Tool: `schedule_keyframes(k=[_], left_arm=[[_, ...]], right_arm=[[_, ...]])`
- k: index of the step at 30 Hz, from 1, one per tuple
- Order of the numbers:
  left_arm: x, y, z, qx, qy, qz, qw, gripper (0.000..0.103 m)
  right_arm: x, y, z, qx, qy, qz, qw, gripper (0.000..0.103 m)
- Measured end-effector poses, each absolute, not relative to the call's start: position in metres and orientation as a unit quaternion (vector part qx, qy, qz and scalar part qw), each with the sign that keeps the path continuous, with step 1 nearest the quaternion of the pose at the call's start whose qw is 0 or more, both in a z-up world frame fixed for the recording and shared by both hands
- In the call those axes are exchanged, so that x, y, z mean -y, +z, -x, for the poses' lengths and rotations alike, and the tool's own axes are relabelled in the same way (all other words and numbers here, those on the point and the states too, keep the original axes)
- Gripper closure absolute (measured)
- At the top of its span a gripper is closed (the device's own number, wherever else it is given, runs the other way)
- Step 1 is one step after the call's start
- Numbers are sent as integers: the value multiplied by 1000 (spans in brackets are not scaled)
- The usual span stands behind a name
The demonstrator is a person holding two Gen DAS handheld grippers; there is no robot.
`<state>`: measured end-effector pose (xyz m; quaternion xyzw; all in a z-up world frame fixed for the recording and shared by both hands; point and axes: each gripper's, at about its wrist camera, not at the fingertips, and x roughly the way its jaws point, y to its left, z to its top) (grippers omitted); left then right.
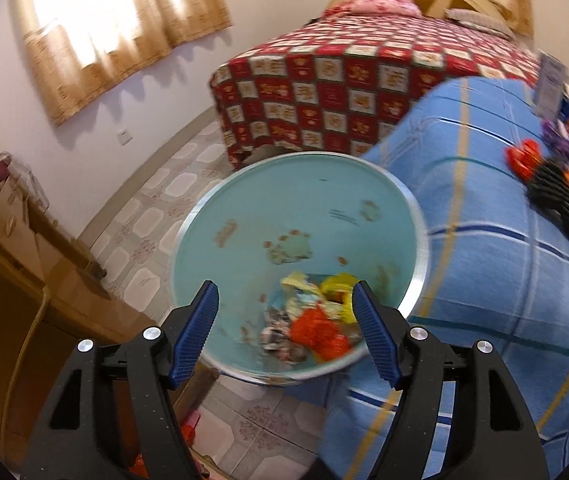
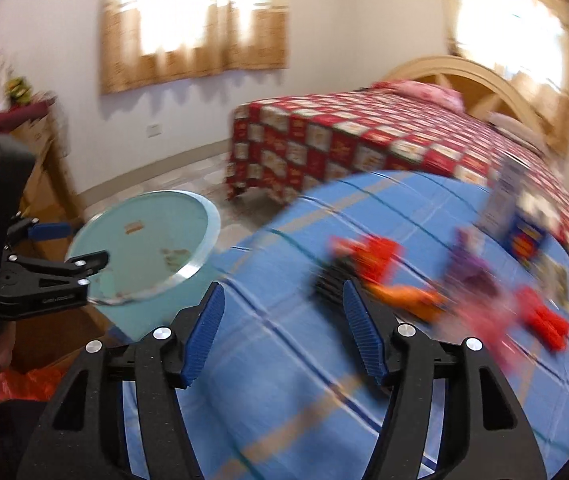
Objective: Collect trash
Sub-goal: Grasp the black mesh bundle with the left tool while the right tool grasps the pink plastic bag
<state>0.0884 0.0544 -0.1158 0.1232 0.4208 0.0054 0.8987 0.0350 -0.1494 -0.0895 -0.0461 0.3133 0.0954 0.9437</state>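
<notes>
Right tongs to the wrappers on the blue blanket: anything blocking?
Nothing visible. The right tongs are open and empty above bare blue blanket; the orange wrapper and red wrapper lie ahead, uncovered. The view is blurred, so small obstacles could be missed.

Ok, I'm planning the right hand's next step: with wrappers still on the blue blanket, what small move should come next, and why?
Probably ease the right gripper forward to the nearest orange wrapper and close on it. Its jaws stand open with nothing between them, loose wrappers still lie on the blue blanket, and the teal bin already holding trash sits close on the left.
</notes>
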Motion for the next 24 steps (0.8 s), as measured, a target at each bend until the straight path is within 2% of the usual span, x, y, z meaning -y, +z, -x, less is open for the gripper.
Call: schedule_keyframes(k=[3, 8, 13, 19, 22, 24], left_arm=[[-28, -118, -82, -421, -16, -137, 897, 34], [29, -117, -73, -416, -54, -152, 895, 27], [86, -109, -73, -417, -82, -133, 895, 26], [139, -101, -78, -414, -97, -123, 897, 23], [157, -102, -82, -412, -96, -126, 897, 15], [167, -106, -86, -415, -94, -129, 896, 15]], right_arm=[[201, -93, -12, -314, 36, 17, 949, 37], [263, -103, 11, -321, -44, -14, 946, 36], [320, -115, 37, -317, -104, -47, 942, 34], [359, -124, 58, -307, -145, -56, 939, 31], [376, -127, 65, -301, -169, -67, 936, 29], [386, -131, 69, -299, -175, -79, 935, 29]])
